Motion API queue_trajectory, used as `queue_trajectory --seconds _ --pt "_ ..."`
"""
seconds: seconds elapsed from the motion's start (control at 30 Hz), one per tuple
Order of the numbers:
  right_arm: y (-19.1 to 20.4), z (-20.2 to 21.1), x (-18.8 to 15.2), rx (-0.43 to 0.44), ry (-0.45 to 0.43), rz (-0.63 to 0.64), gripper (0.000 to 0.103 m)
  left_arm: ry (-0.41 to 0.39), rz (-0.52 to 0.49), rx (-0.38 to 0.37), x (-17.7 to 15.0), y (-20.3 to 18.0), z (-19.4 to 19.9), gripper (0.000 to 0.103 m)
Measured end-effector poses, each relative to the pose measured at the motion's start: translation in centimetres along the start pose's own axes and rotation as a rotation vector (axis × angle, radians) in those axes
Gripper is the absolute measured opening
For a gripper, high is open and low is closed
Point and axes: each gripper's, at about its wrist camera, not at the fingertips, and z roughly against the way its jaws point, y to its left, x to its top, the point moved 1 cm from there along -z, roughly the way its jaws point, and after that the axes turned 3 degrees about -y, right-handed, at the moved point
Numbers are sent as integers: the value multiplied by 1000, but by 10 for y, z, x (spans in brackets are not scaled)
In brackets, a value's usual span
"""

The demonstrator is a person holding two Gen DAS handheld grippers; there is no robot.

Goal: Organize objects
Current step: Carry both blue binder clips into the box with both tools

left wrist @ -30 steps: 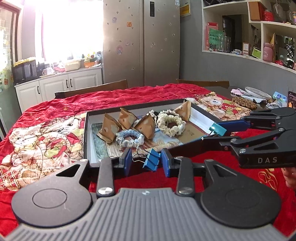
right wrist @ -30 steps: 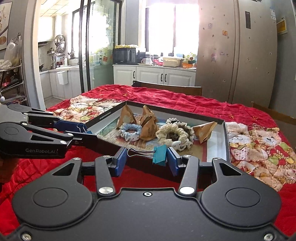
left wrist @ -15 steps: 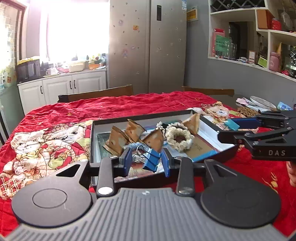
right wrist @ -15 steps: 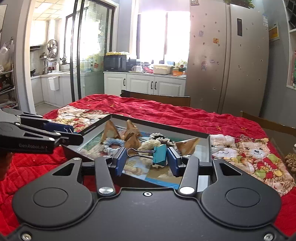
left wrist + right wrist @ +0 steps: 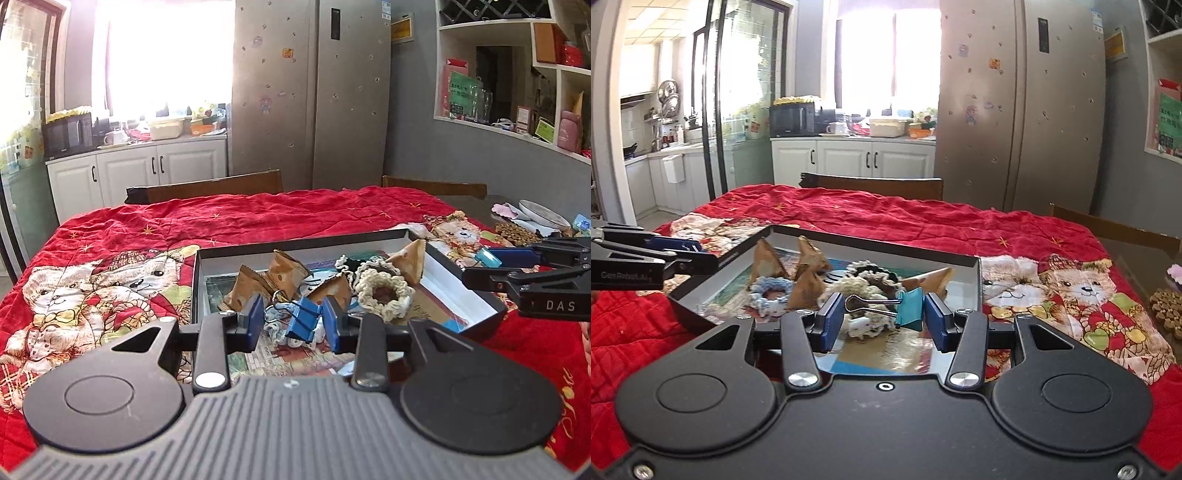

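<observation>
Left tool: narrowed on a blue binder clip, held above the near edge of the black tray. Right tool: narrowed on a teal binder clip, wire handles pointing toward the left pad, likewise poised over the tray's near edge.

Tray contents: brown paper pyramid packets, a cream crocheted ring, a pale blue crocheted ring; grouped toward the middle and far side, over a printed liner.

Step in hand, as judged: carriage of both clips toward deposit in the tray, both tools already over the tray. Next move, as judged: lowering each clip onto a free patch of liner near the front edge, then widening the pads; care needed to avoid the packets and rings just beyond, and to keep the two tools apart, since each shows at the edge of the other's view.

Surface: tabletop covered by a red quilted cloth with bear prints; tray near its centre. A plate and a patch of small brown beads at the right edge of the tabletop.

Room: kitchen-dining space; steel refrigerator, white cabinets, microwave, bright window, open shelving at right, wooden chair backs at the far edge.
</observation>
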Motion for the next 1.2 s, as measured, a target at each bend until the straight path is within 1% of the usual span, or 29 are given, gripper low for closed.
queue_trajectory --seconds 0.33,0.53,0.7,1.2 --pt "-17 -32 -7 -18 56 -48 46 37 1 43 -6 5 -26 38" --pt "-21 -50 -14 -29 89 -54 46 63 3 68 -13 10 -41 38" --pt "-22 -59 -18 -27 107 -59 46 77 -6 84 -19 11 -47 38" --pt "-18 -76 -25 -21 135 -51 46 102 0 98 -27 16 -59 38"
